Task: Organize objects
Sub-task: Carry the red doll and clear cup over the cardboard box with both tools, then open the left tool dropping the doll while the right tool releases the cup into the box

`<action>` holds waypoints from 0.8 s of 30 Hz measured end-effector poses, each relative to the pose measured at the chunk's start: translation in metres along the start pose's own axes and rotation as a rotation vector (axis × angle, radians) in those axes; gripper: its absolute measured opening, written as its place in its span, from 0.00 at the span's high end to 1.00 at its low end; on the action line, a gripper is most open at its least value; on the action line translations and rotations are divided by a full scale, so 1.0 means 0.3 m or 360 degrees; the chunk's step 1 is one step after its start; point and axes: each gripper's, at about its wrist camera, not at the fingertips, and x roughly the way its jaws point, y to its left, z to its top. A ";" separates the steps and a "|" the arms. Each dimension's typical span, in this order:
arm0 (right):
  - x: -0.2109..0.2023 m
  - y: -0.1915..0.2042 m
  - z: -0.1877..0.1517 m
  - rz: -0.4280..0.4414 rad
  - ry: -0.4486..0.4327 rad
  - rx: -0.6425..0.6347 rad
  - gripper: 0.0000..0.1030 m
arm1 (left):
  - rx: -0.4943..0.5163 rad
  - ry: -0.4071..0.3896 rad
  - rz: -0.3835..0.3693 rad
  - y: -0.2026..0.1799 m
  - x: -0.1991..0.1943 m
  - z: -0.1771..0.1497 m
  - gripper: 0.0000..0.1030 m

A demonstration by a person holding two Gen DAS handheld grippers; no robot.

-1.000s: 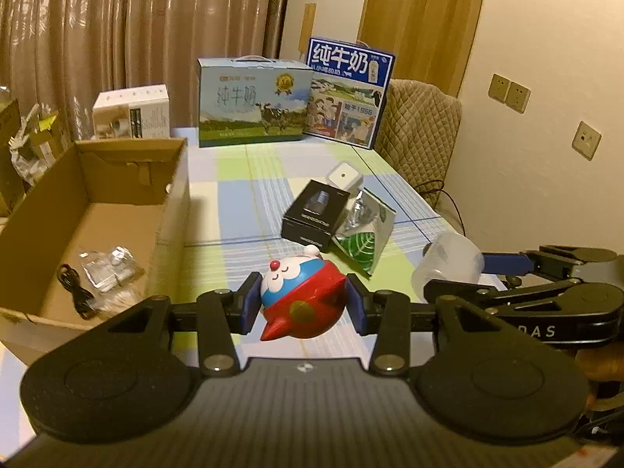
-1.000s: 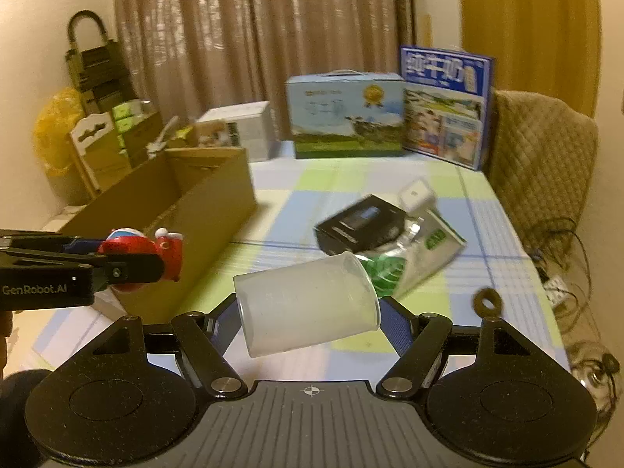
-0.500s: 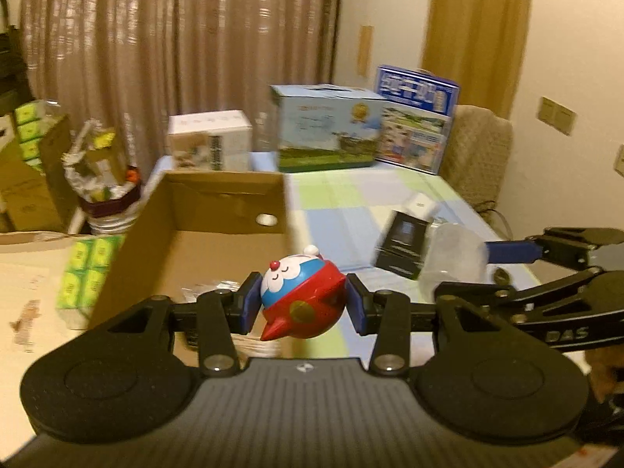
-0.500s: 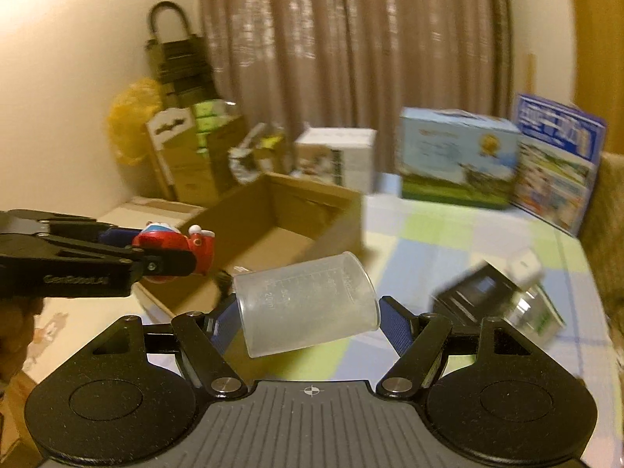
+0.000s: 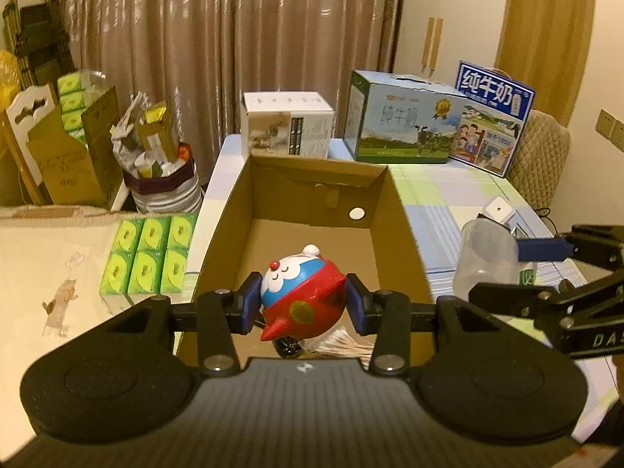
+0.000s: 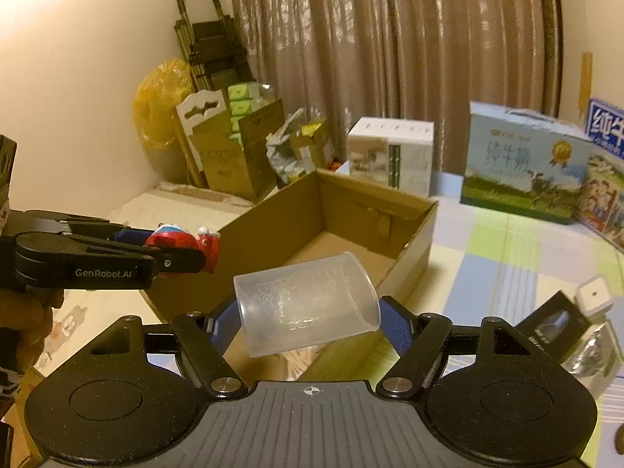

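Note:
My left gripper [image 5: 302, 304] is shut on a red, blue and white cartoon toy [image 5: 302, 298], held over the near end of an open cardboard box [image 5: 401, 230]. In the right wrist view the same toy [image 6: 183, 241] hangs at the box's [image 6: 421, 234] left side. My right gripper [image 6: 308, 323] is shut on a clear plastic measuring cup [image 6: 308, 308], lying on its side between the blue pads, above the box's near right corner. From the left wrist view that cup [image 5: 485, 257] shows just right of the box.
A black box [image 6: 553, 323], a small white cube [image 6: 594, 296] and a shiny packet lie on the checked tablecloth at right. Milk cartons [image 5: 401, 121] and a white box [image 5: 286, 124] stand behind the cardboard box. Green tissue packs [image 5: 148, 257] sit left of it.
Both grippers have swung left, away from the items on the tablecloth and over to the cardboard box. The toy and the cup stay gripped as before.

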 end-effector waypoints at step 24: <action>0.116 0.019 -0.025 0.0023 0.0058 0.0025 0.30 | -0.0093 0.0008 0.0042 0.117 0.056 -0.046 0.37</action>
